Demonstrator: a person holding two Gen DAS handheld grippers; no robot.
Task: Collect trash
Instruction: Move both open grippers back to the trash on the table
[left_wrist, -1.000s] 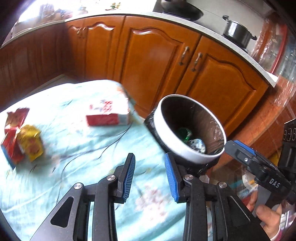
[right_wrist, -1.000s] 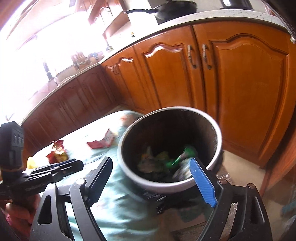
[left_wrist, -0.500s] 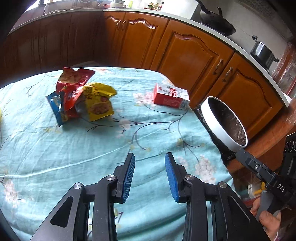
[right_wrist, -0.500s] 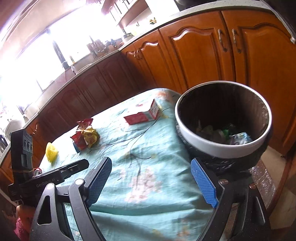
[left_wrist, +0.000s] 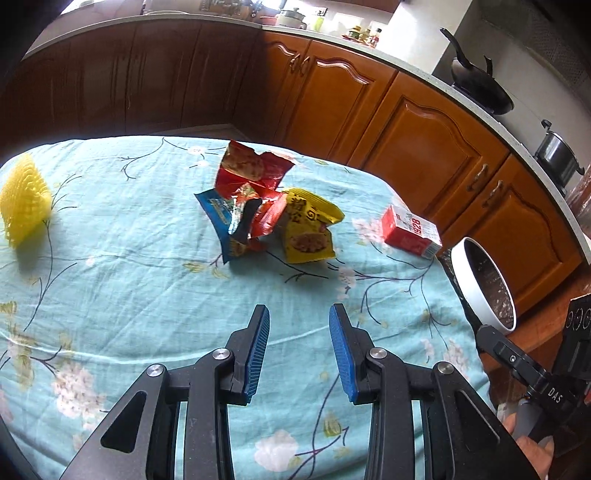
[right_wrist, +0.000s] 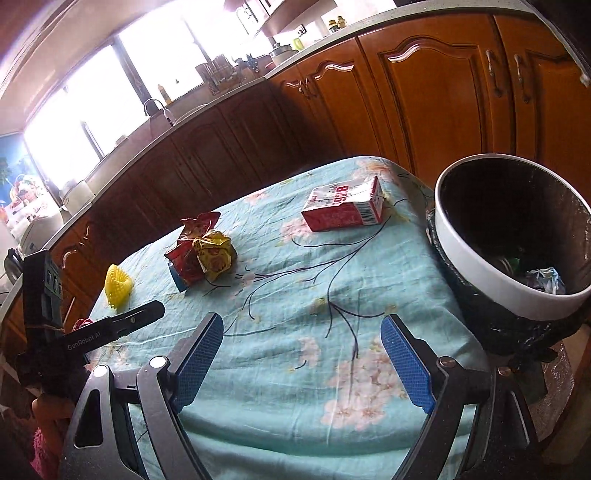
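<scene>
A heap of snack wrappers (left_wrist: 258, 206) (right_wrist: 201, 251), red, blue and yellow, lies in the middle of the table. A red and white carton (left_wrist: 412, 230) (right_wrist: 345, 208) rests near the table's far right edge. A yellow foam net (left_wrist: 24, 201) (right_wrist: 117, 286) sits at the left. The white-rimmed trash bin (left_wrist: 482, 286) (right_wrist: 476, 243) with a black liner stands off the table's right side, trash inside it. My left gripper (left_wrist: 299, 325) hovers over the cloth short of the wrappers, open and empty. My right gripper (right_wrist: 303, 332) is wide open and empty, between table and bin.
The table (left_wrist: 147, 295) wears a teal floral cloth. Brown wooden cabinets (left_wrist: 406, 140) run behind it, with a wok (left_wrist: 480, 88) and a pot (left_wrist: 556, 155) on the counter. A hand (left_wrist: 532, 446) holds the right gripper at the lower right of the left wrist view.
Both grippers swung left, away from the bin and over the table. The wrappers, carton and yellow net came into fuller view. Jaw openings look unchanged.
</scene>
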